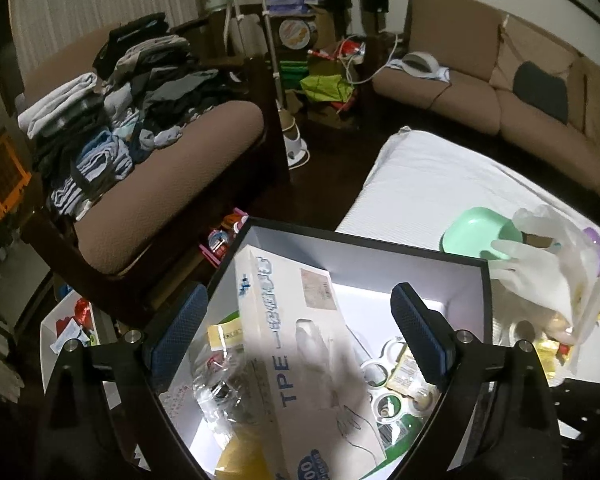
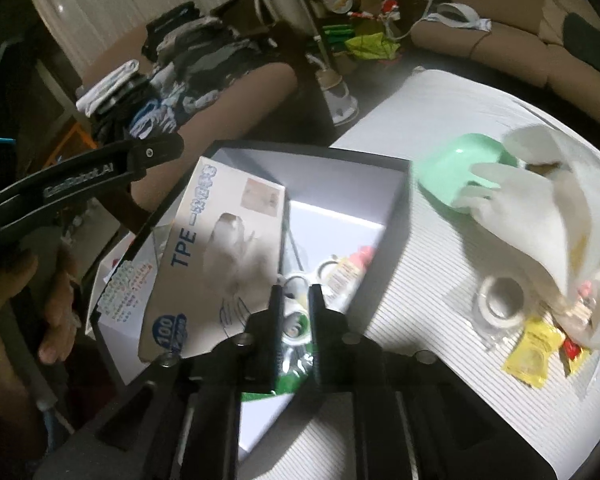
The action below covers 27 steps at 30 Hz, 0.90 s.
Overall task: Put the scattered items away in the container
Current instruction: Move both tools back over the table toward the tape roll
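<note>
Folded clothes (image 1: pixel 112 120) are lying piled on a brown chair (image 1: pixel 172 184) (a long sofa (image 1: pixel 480 92) is sitting nearby).

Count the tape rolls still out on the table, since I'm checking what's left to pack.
1: a white tape roll lies on the white table, outside the box, beside the yellow packet. Others may be hidden under the crumpled white bag.

The right gripper (image 2: pixel 294 308) hangs over the container (image 2: pixel 396 200), its jaws a little apart with nothing between them. A glove box (image 2: pixel 216 248) leans inside. On the white table (image 2: pixel 420 120) lie a green bowl (image 2: pixel 452 172) and a tape roll (image 2: pixel 500 300).
</note>
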Available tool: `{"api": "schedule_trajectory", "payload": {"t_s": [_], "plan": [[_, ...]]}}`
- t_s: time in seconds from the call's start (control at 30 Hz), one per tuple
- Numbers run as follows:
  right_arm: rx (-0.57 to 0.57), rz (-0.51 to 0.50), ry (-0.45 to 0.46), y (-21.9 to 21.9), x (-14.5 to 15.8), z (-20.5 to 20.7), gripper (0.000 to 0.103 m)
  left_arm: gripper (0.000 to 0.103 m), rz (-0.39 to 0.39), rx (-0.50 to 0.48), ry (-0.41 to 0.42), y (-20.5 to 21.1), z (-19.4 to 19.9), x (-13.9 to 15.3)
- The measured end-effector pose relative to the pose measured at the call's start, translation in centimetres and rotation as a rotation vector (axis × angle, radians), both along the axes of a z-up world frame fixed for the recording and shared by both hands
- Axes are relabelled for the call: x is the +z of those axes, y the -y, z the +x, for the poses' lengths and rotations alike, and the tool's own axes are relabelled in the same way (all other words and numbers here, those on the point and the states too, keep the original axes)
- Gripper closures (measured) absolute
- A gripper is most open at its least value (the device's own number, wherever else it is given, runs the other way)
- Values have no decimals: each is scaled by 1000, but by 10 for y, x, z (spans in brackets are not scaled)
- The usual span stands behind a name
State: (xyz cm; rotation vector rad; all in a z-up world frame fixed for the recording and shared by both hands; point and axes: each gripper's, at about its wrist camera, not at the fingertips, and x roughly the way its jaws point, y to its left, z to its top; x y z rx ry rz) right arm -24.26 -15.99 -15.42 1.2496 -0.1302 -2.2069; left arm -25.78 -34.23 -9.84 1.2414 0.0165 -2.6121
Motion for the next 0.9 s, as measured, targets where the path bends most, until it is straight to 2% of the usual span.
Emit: {"api": "schedule_trajectory", "payload": {"t_s": [0.07,0.13,0.23,0.3,0.37,0.43,0.53,0.7,0.8,0.9], "plan": [[-21,-6,-7,-14,-1,3,75,11,6,-22,2,-8,-1,-1],[-44,-32,9,-36,-1,7,70,11,19,-50,1,-17,-2,-1],[-107,-50,7,-75,6,11,68,11,47,-106,-11,-37,-1,1],[-165,-10,-27,-102,16,14,62,11,87,-167,-23,-56,-1,3],[-235,39,-71,-136,26,22,51,10,141,-233,-29,-77,0,3],[-292,76,-97,-168,30,31,46,7,195,-299,-25,-97,0,1],[-373,105,-85,-219,25,46,45,6,240,-400,2,-134,-3,-7],[-482,135,-26,-292,-2,77,45,6,199,-504,50,-195,0,-28],[-520,127,6,-321,-20,93,45,6,194,-573,111,-230,0,-47],[-563,53,30,-348,-34,108,45,7,88,-568,140,-248,-10,-66]]}}
